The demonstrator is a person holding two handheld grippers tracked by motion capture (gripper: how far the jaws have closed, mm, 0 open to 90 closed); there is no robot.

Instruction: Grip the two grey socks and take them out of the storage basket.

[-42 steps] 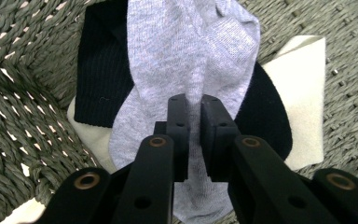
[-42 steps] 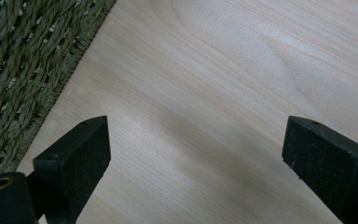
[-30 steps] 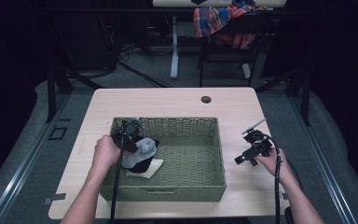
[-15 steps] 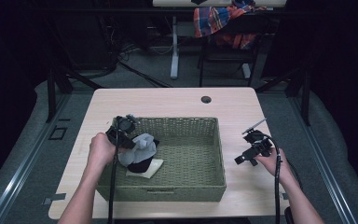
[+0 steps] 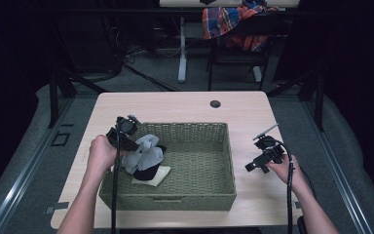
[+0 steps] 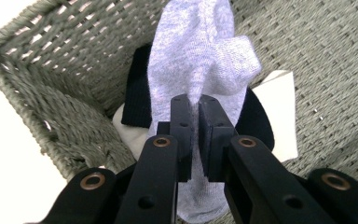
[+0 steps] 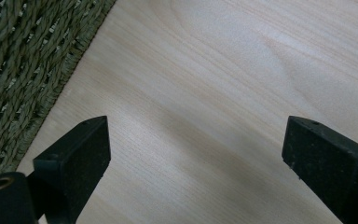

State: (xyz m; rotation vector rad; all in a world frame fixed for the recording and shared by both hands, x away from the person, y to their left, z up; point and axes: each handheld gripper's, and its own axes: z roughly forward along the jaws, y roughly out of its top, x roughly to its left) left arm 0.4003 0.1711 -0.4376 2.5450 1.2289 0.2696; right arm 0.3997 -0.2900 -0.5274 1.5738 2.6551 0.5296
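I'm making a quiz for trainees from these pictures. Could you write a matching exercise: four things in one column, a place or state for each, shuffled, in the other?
Things:
1. light grey knitted sock
2. black folded cloth
3. left hand-held gripper
4. right hand-held gripper

Places or states:
A. jaws wide apart above the bare pale wooden table
B. pinched between two black jaws
C. lying in the green woven wicker basket, under the sock
D. jaws closed on fabric

Pairs: 1-B, 2-C, 3-D, 4-A

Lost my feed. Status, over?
Left gripper shut on grey sock, inside basket. Right gripper open, over bare table. Nothing blocking.
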